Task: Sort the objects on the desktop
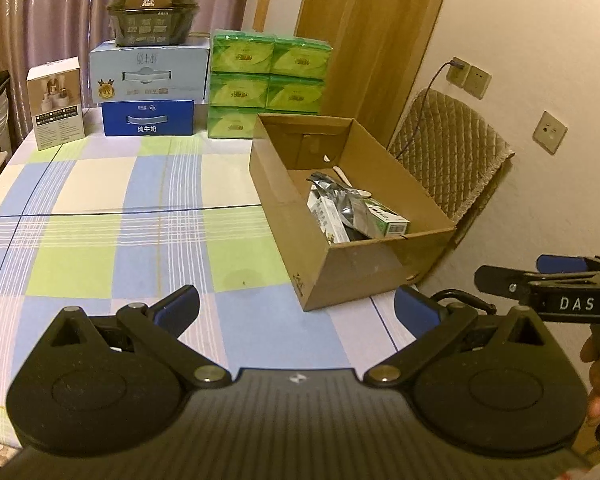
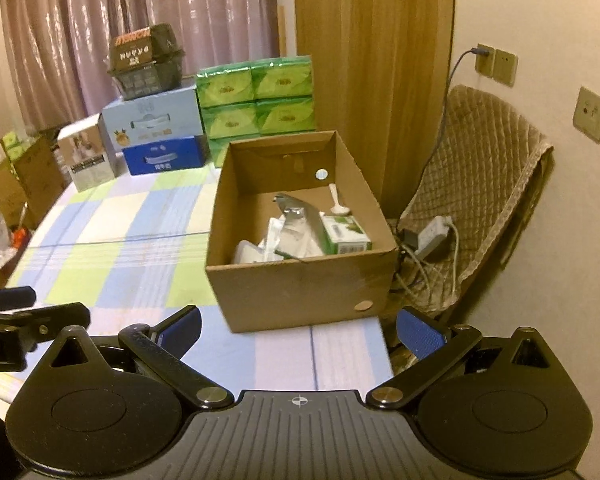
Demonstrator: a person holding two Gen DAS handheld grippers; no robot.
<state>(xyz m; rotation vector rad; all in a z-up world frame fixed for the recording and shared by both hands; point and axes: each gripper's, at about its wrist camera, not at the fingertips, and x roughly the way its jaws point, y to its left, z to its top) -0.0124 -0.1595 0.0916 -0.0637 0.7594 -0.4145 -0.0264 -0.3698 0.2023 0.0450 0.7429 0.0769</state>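
Both grippers hang at the near edge of the table, side by side and empty. The left gripper (image 1: 296, 314) has its fingers spread wide with nothing between them, and the right gripper (image 2: 298, 328) is spread the same way. This looks like a rest pose, pulled back from the work, since the checked tablecloth (image 1: 100, 240) lies bare of loose items.

The small things to sort sit in the cardboard box (image 2: 300, 288) at the table's right edge: a crumpled silver foil bag (image 2: 296, 216), a green and white carton (image 2: 346, 234) and a white spoon (image 2: 336, 202), heaped loosely toward the box's near right corner. Judging by that, the sorting seems nearly or fully done.
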